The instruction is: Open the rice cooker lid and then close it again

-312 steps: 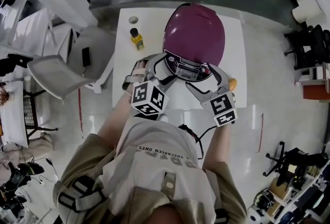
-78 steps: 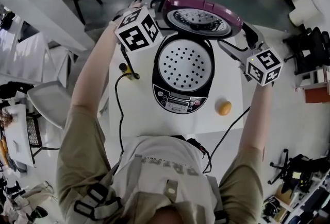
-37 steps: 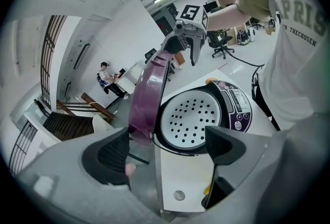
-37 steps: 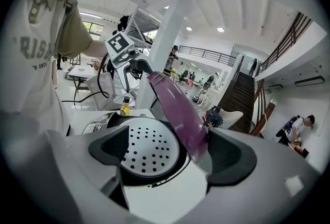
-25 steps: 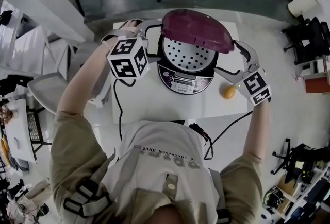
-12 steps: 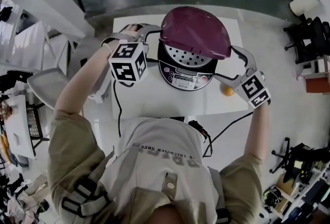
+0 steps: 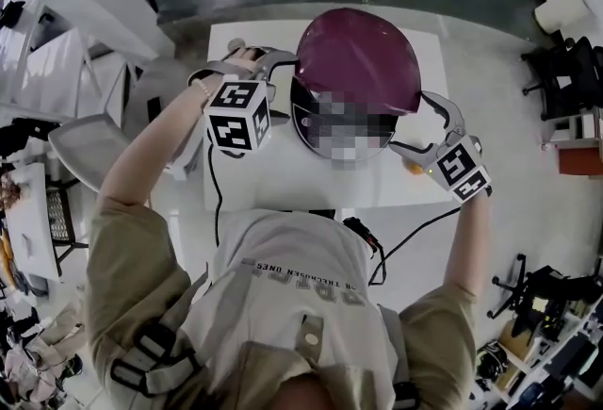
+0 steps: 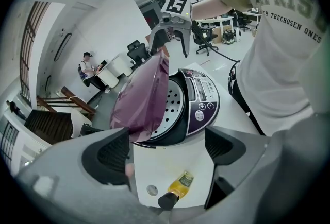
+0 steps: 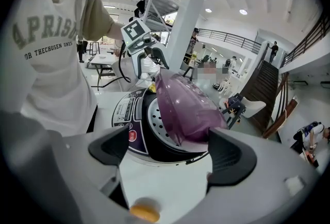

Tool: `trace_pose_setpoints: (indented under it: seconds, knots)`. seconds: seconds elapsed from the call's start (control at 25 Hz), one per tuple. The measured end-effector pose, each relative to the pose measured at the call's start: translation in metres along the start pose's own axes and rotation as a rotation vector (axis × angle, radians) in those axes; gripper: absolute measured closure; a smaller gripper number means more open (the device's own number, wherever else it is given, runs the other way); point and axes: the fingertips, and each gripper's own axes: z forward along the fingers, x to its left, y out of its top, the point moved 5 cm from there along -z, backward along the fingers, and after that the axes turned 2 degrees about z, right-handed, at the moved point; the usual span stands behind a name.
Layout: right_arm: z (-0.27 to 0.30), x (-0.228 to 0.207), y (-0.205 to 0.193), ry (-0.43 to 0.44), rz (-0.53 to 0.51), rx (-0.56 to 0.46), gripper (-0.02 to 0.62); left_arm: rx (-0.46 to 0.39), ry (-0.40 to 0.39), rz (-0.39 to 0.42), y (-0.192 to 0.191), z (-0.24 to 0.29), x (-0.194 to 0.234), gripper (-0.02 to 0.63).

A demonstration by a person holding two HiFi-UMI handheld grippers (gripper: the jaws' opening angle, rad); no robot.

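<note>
The rice cooker [image 7: 311, 121] stands on the white table [image 7: 273, 184]. Its purple lid [image 7: 360, 59] is tilted low over the perforated inner plate [image 8: 172, 107], with a gap still at the front above the control panel [image 8: 203, 99]. My left gripper [image 7: 281, 85] is open at the lid's left side, and the lid's edge [image 8: 139, 115] sits close to its left jaw. On the lid's right side my right gripper [image 7: 413, 123] is also open, the lid [image 9: 188, 107] close to its right jaw. I cannot tell whether either touches the lid.
A small yellow bottle [image 8: 180, 185] and a round cap [image 8: 151, 189] lie on the table left of the cooker. An orange ball [image 9: 144, 212] sits at the right front [image 7: 412, 169]. A black cable [image 7: 217, 205] hangs off the front edge. Chairs stand around the table.
The lid has come down from half open to nearly shut. Both grippers followed it down and inward at its sides.
</note>
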Motion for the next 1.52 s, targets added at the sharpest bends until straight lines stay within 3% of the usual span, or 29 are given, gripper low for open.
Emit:
trace_pose_setpoints:
  seconds: [0.44, 0.92, 1.52]
  knots:
    - [0.006, 0.010, -0.015, 0.039, -0.008, 0.087, 0.143, 0.018, -0.033, 0.000, -0.003, 0.008, -0.014, 0.135]
    - [0.020, 0.024, -0.026, 0.101, -0.035, 0.128, 0.143, 0.059, -0.080, 0.023, -0.011, 0.024, -0.031, 0.135]
    - [0.030, 0.034, -0.039, 0.121, -0.042, 0.174, 0.143, 0.089, -0.105, 0.036, -0.018, 0.035, -0.043, 0.135]
